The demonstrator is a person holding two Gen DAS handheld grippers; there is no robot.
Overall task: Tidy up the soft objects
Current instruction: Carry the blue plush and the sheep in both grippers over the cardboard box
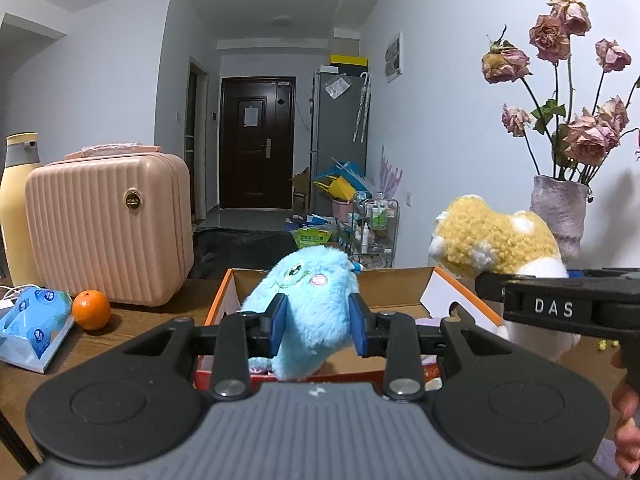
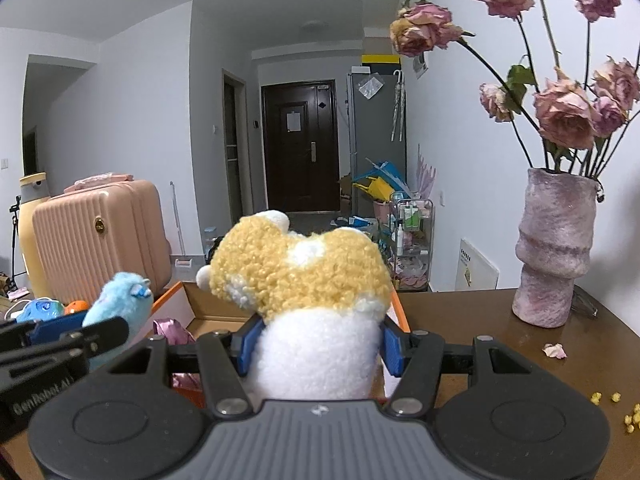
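My left gripper (image 1: pixel 320 326) is shut on a fluffy light-blue plush toy (image 1: pixel 310 300), its blue pads pressed into both sides. The toy hangs over an open orange-edged cardboard box (image 1: pixel 394 286) on the brown table. My right gripper (image 2: pixel 320 346) is shut on a yellow-and-white curly plush animal (image 2: pixel 300 276), gripped by its white lower body above the same box (image 2: pixel 208 312). In the left wrist view that plush (image 1: pixel 496 242) shows at the right with the right gripper's black body beside it. The blue toy (image 2: pixel 120 300) appears at left in the right wrist view. Something shiny pink (image 2: pixel 170 330) lies inside the box.
A pink ribbed case (image 1: pixel 108 228), a yellow bottle (image 1: pixel 16 208), an orange (image 1: pixel 91 309) and a blue tissue pack (image 1: pixel 34 326) stand left of the box. A pink vase of dried roses (image 2: pixel 554 248) stands at right. Petals and yellow crumbs (image 2: pixel 600 398) lie on the table.
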